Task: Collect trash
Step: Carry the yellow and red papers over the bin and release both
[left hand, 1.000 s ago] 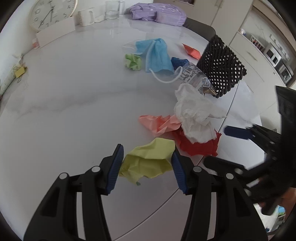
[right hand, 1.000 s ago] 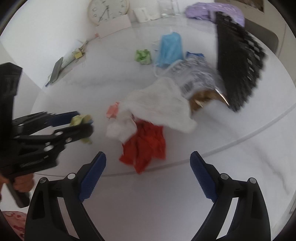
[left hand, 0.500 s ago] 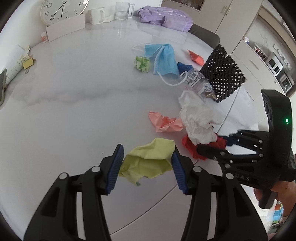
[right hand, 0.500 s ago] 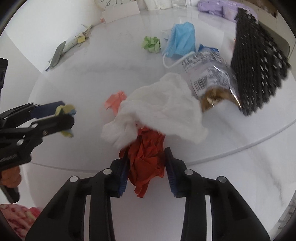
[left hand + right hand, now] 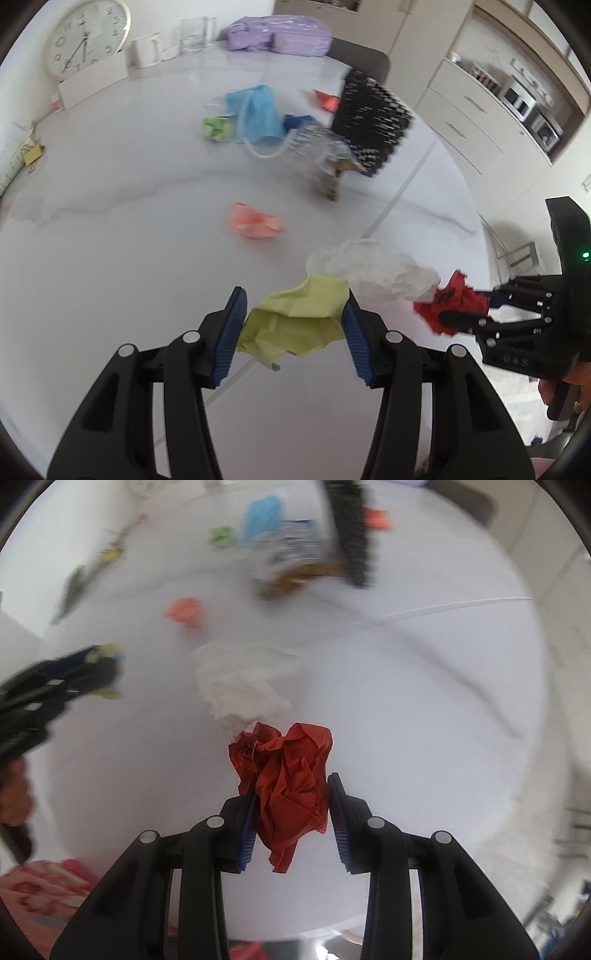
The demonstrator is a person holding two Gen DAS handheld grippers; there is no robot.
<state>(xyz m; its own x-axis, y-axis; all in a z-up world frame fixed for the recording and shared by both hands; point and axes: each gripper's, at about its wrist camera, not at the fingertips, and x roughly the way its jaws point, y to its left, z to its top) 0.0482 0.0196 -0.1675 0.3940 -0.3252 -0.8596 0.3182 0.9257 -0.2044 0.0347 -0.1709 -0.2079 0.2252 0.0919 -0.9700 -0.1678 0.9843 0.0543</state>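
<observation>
Left gripper (image 5: 295, 325) is clamped on a crumpled yellow paper (image 5: 299, 321), and the right gripper (image 5: 291, 812) is squeezed onto a red paper wad (image 5: 288, 782), both lifted over the white table (image 5: 110, 258). White tissue (image 5: 376, 273) lies just past the yellow paper, pink paper (image 5: 255, 225) further out, black mesh basket (image 5: 373, 122) way beyond.
</observation>
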